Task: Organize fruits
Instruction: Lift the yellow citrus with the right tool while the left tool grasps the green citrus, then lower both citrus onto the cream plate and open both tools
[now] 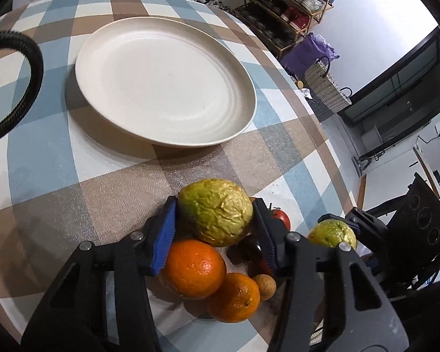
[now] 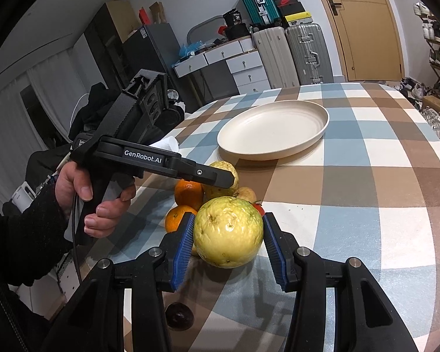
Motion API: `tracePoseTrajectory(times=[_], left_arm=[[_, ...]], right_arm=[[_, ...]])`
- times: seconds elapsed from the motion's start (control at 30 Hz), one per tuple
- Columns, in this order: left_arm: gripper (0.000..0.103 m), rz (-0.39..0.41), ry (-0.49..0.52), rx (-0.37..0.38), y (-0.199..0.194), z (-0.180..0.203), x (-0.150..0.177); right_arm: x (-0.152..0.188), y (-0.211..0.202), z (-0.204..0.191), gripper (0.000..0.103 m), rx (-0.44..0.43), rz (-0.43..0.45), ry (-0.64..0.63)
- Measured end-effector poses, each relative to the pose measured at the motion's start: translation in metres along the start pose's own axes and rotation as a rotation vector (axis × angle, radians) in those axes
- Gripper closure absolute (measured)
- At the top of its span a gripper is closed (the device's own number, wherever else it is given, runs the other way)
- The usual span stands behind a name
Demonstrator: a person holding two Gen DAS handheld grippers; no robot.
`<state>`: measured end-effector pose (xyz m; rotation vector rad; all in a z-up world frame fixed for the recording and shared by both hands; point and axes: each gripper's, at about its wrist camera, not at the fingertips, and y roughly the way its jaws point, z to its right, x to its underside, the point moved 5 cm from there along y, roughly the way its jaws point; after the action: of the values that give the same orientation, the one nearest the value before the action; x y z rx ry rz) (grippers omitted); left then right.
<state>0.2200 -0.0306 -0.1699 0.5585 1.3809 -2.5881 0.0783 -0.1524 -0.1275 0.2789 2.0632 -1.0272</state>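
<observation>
Left wrist view
Left gripper (image 1: pixel 215 228): its jaws are clamped on a wrinkled green-yellow guava (image 1: pixel 215 212), the blue pads pressing each side of it.
Fruit pile: below the held guava lie a large orange (image 1: pixel 195 268), a smaller orange (image 1: pixel 234 297) touching it, and a small brown round fruit (image 1: pixel 265 287) just beside that.
Tomato (image 1: pixel 281 218): red, partly hidden behind the right finger.
Plate (image 1: pixel 108 41): cream, round, nothing on it, beyond the fruit pile on the checked worktop (image 1: pixel 44 170).
Second guava (image 1: pixel 333 234): off to the right, between the blue pads of the other gripper.
Background: a shoe rack (image 1: pixel 287 8) stands past the worktop's far edge.

Right wrist view
Right gripper (image 2: pixel 228 249): its jaws are closed on a smooth yellow-green guava (image 2: pixel 228 233); both pads touch its sides.
Left gripper (image 2: pixel 230 177): seen from the side, held in a person's hand (image 2: pixel 94 196) with a dark sleeve; its fingers cover part of the wrinkled guava (image 2: pixel 224 167).
Oranges: one (image 2: pixel 189 192) under that gripper, another (image 2: pixel 176 220) nearer, both left of the held fruit.
Plate (image 2: pixel 319 133): farther back on the worktop (image 2: pixel 366 205), apart from the fruit.
Dark round object (image 2: pixel 179 315): on the worktop near the lower edge; what it is cannot be told.
</observation>
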Motion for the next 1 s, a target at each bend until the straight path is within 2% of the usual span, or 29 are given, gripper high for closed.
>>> tracePoseTrajectory(times=[0.17, 0.33, 0.43, 0.6, 0.77, 1.0], left_arm=[[0.055, 0.025, 0.006, 0.016, -0.014, 0.004, -0.001], [0.055, 0.065, 0.017, 0.034, -0.037, 0.007, -0.012], [0.055, 0.090, 0.024, 0.036, -0.050, 0.006, -0.029], [0.055, 0.141, 0.000, -0.009, -0.067, -0.010, -0.070], [0.055, 0.174, -0.010, -0.031, -0.069, -0.029, -0.112], [0.055, 0.186, -0.052, -0.035, -0.042, -0.057, -0.154]], right_arm=[[-0.009, 0.001, 0.005, 0.055, -0.009, 0.010, 0.019], [-0.036, -0.002, 0.014, 0.055, -0.010, 0.043, 0.020], [-0.063, -0.002, 0.023, 0.055, -0.002, 0.067, 0.011], [-0.113, 0.008, 0.038, 0.055, -0.005, 0.088, -0.005], [-0.160, 0.047, 0.057, 0.055, -0.013, 0.072, 0.041], [-0.194, 0.116, 0.082, 0.055, -0.005, 0.007, 0.094]])
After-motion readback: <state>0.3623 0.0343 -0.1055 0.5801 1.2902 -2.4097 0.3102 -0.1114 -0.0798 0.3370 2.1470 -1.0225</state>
